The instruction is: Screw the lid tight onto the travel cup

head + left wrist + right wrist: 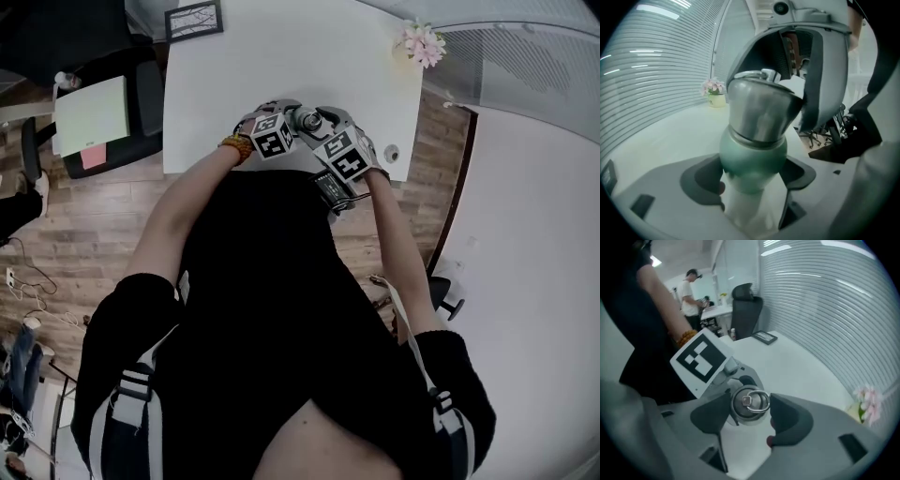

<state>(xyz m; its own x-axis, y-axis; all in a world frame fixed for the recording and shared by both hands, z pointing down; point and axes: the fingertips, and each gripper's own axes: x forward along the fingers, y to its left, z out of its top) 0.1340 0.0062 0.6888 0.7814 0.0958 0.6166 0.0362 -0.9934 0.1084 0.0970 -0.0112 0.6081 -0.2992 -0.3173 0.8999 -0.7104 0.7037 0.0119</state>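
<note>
The lid (pixel 759 110) is seated on the travel cup (pixel 753 161) with no gap at the seam, so we judge that only the final tightening is left. Our left gripper (pixel 752 190) is clamped on the cup's pale lower part, right between its jaws. The right gripper (pixel 750 409) caps the top, jaws wide but pressed to the lid's sides. The threads are hidden, the cup's base is cut off, and from the head view the marker cubes (pixel 273 137) cover most of it.
</note>
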